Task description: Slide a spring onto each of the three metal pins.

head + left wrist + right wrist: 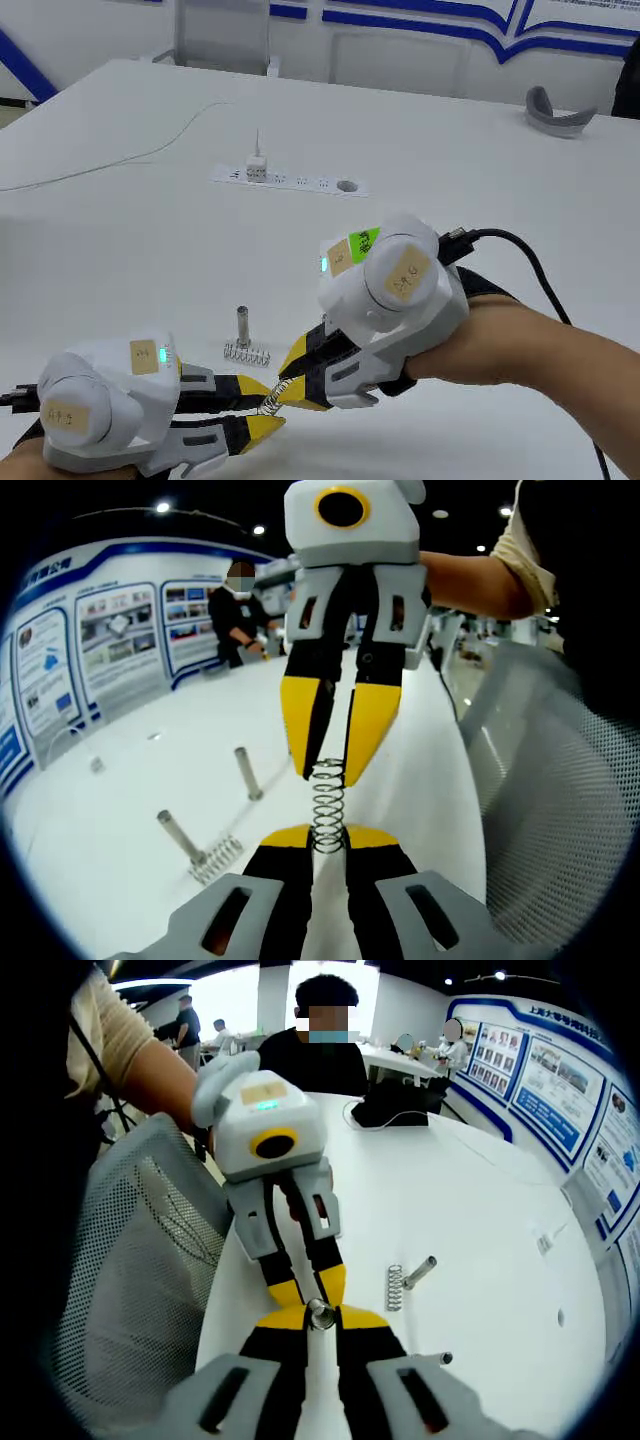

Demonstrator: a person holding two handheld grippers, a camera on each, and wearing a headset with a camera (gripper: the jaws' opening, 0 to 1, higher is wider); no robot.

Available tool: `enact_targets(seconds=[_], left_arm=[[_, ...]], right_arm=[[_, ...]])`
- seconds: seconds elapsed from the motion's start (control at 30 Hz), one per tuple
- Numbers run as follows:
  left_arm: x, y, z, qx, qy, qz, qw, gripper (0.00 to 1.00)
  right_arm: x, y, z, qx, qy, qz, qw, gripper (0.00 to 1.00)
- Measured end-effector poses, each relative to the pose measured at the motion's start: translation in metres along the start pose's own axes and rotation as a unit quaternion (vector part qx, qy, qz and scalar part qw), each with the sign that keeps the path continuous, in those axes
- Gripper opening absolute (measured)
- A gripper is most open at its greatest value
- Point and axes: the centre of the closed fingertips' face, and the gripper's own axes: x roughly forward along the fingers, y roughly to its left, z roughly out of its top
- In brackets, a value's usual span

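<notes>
Spring (277, 397) bridges the two tips: one end pinched in L gripper (262, 422) jaws, other end in R gripper (292, 383) jaws, both closed down onto coil. Grippers nose-to-nose, L low at near-left, R angled down from right. Upright pin (242, 325) stands just beyond.

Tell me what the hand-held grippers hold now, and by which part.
One spring, shared: left hand-held gripper pinches one end, right hand-held gripper the other.
</notes>
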Motion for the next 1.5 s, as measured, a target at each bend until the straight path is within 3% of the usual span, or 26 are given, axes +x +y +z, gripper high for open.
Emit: enact_targets(seconds=[0.33, 0.7, 1.5], left_arm=[[0.0, -0.002, 0.003, -0.001, -0.001, -0.003, 1.0, 0.12], [-0.001, -0.004, 0.004, -0.005, -0.005, -0.003, 1.0, 0.12], [-0.013, 0.015, 0.0, -0.045, -0.014, 0.027, 0.9985, 0.29]], right_arm=[[0.005, 0.002, 0.012, 0.001, -0.021, -0.003, 0.9998, 0.11], [0.005, 0.003, 0.01, -0.005, -0.016, -0.004, 0.9999, 0.11], [-0.005, -0.012, 0.0, 0.008, -0.008, -0.023, 0.9997, 0.11]])
